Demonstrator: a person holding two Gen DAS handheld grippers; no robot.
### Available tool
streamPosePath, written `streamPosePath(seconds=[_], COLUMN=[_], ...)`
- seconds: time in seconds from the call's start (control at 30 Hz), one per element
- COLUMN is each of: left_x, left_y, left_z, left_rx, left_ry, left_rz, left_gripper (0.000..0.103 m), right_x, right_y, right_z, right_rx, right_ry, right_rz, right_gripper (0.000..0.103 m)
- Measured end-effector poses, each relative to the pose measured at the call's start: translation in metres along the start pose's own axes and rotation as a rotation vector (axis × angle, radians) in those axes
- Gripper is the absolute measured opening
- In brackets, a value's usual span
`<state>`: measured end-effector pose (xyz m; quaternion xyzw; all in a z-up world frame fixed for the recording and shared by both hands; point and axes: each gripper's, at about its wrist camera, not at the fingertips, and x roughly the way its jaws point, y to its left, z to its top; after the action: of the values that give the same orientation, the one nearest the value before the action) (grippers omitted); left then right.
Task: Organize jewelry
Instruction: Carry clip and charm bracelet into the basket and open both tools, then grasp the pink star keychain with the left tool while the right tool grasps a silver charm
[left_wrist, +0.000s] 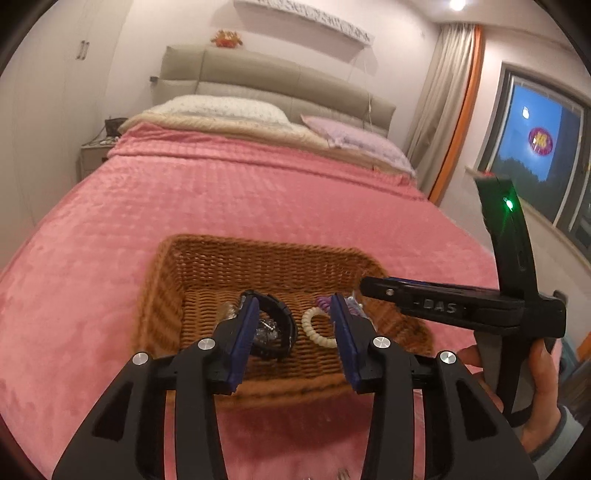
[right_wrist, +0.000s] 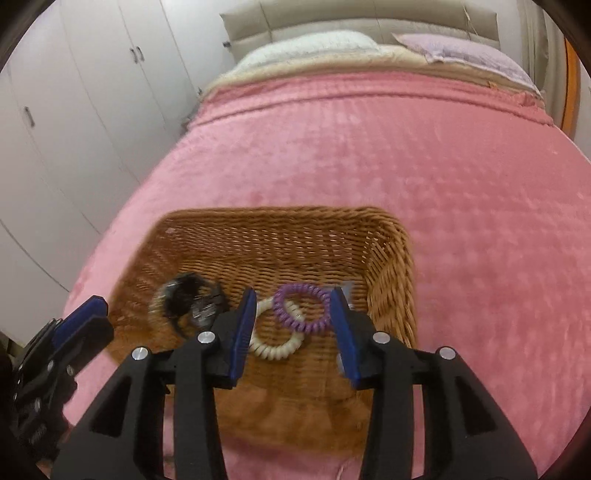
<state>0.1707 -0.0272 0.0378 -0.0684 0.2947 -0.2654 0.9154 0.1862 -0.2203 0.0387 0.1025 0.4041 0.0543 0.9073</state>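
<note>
A brown wicker basket (left_wrist: 258, 245) (right_wrist: 277, 214) sits on the pink bedspread. On its floor lie a black watch-like band (left_wrist: 282, 308) (right_wrist: 184, 291), a cream spiral hair tie (left_wrist: 308, 326) (right_wrist: 273, 350) and a purple spiral hair tie (left_wrist: 323, 303) (right_wrist: 306, 326). My left gripper (left_wrist: 294, 301) (right_wrist: 92, 306) hovers over the basket's near half, open, with nothing pressed between its blue pads. My right gripper (right_wrist: 293, 295) (left_wrist: 373, 287) hangs above the two hair ties, open and empty. In the left wrist view it reaches in from the right, a hand (left_wrist: 539, 369) on its handle.
The bedspread (right_wrist: 369, 147) stretches far beyond the basket to pillows (left_wrist: 221, 107) and a padded headboard. White wardrobes (right_wrist: 74, 92) line the left side, and a window (left_wrist: 535, 147) with curtains is on the right. A nightstand (left_wrist: 94, 155) stands by the bed's far left corner.
</note>
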Motion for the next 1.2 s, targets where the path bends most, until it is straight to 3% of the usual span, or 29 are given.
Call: streamPosePath(seconds=[0.27,0.47,0.8,0.87,0.97,1.1,1.17,1.2], left_x=[-0.073,-0.099,-0.073,-0.069,-0.063,-0.041,-0.030,-0.029], left_y=[0.003,-0.003,0.003,0.002,-0.002,-0.003,-0.006,-0.007], left_z=[-0.025,-0.066,-0.134,-0.137,-0.136,-0.134,-0.136,-0.137], left_rx=[-0.035,-0.006,0.024,0.044,0.085,0.114,0.126,0.133], left_ry=[-0.050,-0.016,0.172,0.195,0.206,0.275,0.317,0.323], left_rz=[-0.044,-0.029,0.046,0.038,0.049,0.061,0.078,0.086], left_gripper=[0.039,0.039,0.039,0.039,0.051,0.052,0.046,0.035], right_x=[-0.083,-0.105,-0.059,-0.048,-0.042,-0.040,-0.036,-0.035], right_y=[0.014,0.016,0.007,0.007,0.008,0.012,0.011,0.011], right_z=[-0.041,-0.090,-0.159,-0.168,-0.172,-0.172,-0.173,-0.173], right_rx=[-0.062,-0.067,-0.018,-0.019,-0.030,-0.041,-0.038,-0.036], right_ry=[-0.117,-0.132,-0.024,-0.002,0.008,0.009,0.016,0.015], right_rz=[0.038,0.027,-0.024,-0.028,-0.041,-0.044,-0.046,-0.043], right_gripper=[0.038,0.038,0.036,0.033,0.033,0.033,0.033,0.033])
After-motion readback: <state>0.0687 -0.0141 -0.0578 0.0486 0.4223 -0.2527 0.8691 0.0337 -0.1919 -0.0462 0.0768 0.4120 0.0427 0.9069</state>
